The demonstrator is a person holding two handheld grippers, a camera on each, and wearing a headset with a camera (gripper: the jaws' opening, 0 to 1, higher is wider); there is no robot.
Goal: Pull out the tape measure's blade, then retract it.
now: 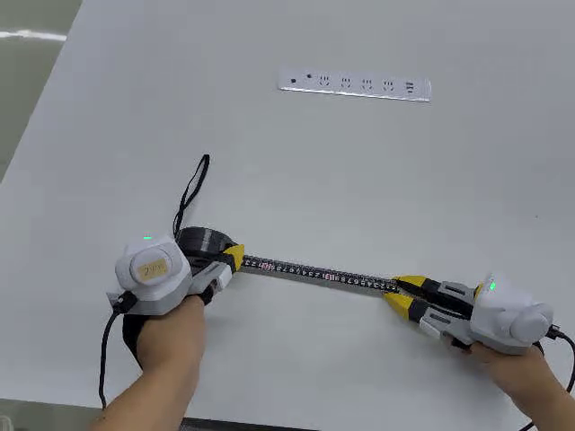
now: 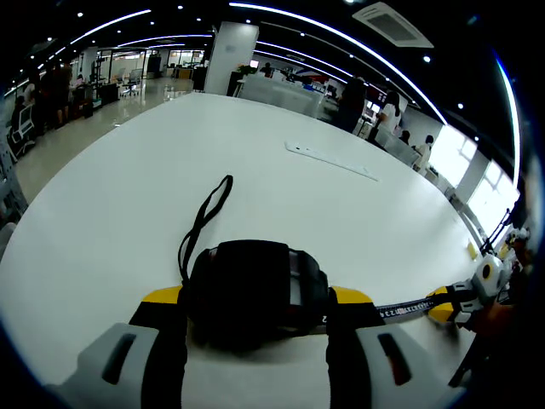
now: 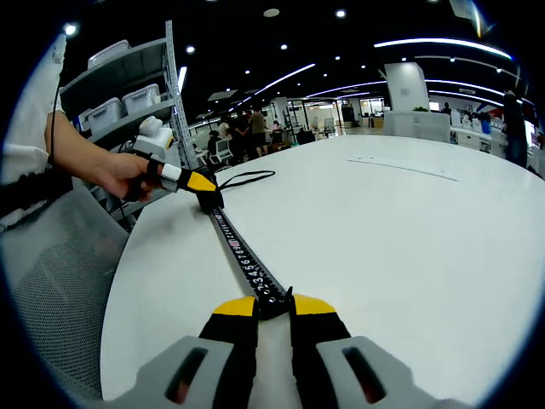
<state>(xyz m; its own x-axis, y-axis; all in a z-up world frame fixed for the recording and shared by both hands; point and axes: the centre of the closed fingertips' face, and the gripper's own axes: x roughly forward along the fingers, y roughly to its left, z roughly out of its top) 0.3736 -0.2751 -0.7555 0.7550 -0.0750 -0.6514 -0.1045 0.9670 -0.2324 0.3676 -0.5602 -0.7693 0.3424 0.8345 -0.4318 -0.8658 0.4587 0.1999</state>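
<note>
left hand-held gripper point(image 1: 229, 260): my jaws clamp the tape measure case point(image 1: 202, 241), which sits on the surface point(image 1: 377, 180)
blade point(image 1: 314, 272): drawn out, stretched between both
right hand-held gripper point(image 1: 402, 293): my jaws pinch the blade's end
advice: I'd pull in line with the case, hold the case firm, ease the blade back slowly

Matt black plastic tape measure case point(image 2: 255, 294), dark printed metal-look blade point(image 1: 314, 273), cloth wrist strap point(image 1: 206, 160), smooth matt white tabletop point(image 1: 359, 180).

Opposed gripper views along shared blade point(image 3: 244, 256)
</note>
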